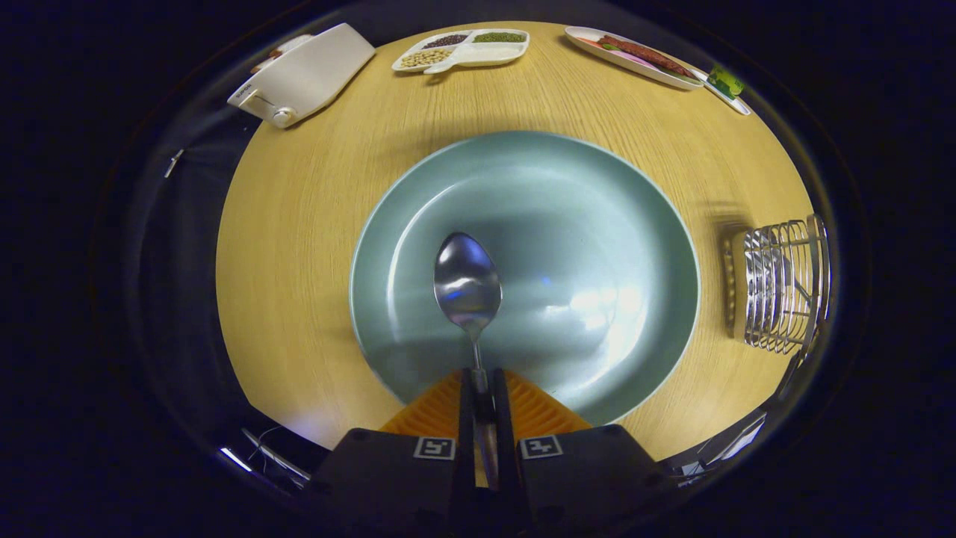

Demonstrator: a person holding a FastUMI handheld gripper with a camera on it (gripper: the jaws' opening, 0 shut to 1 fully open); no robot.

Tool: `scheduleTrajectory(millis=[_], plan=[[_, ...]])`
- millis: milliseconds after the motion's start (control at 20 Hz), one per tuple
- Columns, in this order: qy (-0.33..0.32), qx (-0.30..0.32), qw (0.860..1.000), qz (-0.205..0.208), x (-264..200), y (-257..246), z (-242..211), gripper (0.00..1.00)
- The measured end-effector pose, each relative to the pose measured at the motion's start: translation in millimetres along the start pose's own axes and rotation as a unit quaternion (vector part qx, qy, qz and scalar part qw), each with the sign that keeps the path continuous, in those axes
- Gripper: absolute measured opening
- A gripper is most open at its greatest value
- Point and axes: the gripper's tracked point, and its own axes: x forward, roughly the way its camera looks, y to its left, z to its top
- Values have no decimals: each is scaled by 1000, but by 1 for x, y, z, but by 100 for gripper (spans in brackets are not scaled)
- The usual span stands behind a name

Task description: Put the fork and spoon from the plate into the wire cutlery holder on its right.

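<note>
The shiny metal spoon (468, 288) is held by its thin handle between the closed jaws of the gripper (482, 396), with its bowl out ahead of them over the round pale green plate (635, 224). It looks stiff, light and slippery, so a hold on the handle seems right. The silver wire cutlery holder (780, 284) stands to the right on the round wooden table (299, 239); I cannot make out the fork, and the holder's far side is cut off.
</note>
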Motion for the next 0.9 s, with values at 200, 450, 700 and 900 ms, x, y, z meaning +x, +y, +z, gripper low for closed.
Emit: scheduleTrajectory(millis=[200, 450, 700, 900], plan=[[4, -9, 1000, 21, -3, 1, -2, 9], [-26, -23, 998, 43, -28, 1, 16, 9], [-46, -21, 996, 68, -62, -11, 27, 9], [-58, -21, 994, 87, -98, -26, 35, 9]])
